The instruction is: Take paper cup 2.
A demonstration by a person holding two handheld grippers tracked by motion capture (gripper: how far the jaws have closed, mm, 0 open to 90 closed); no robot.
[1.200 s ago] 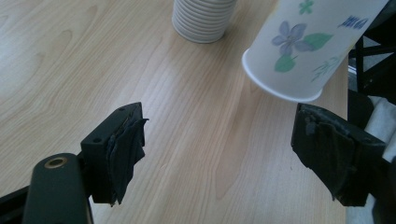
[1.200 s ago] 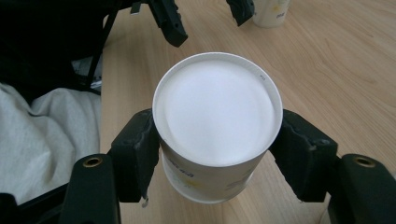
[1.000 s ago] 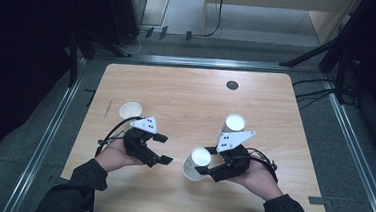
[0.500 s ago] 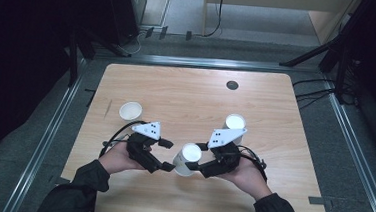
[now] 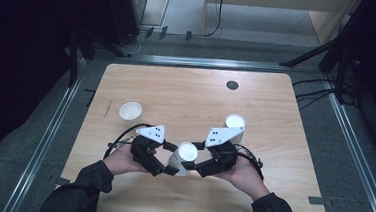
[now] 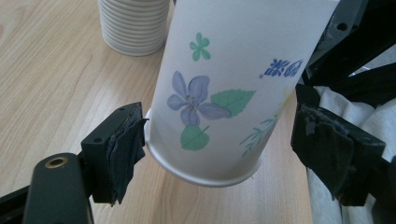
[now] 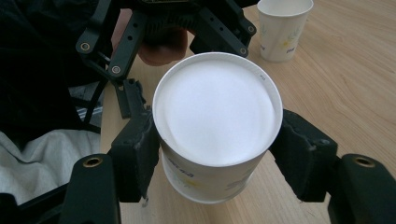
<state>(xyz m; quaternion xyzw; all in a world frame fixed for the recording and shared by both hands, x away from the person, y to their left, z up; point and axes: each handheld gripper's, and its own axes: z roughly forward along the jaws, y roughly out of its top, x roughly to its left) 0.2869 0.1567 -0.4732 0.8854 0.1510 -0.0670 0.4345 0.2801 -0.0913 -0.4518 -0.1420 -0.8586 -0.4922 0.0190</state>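
The paper cup (image 6: pixel 233 88) bears small blue print, upside down and too blurred to read.

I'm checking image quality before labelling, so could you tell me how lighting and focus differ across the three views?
High view: dim, dark surround, paper cup small. Left gripper view: bright, the cup's flower print sharp. Right gripper view: cup's white inside glares, featureless.

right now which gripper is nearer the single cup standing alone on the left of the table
Left. The left gripper sits just below and right of the lone cup; the right gripper is farther right, past the held cup.
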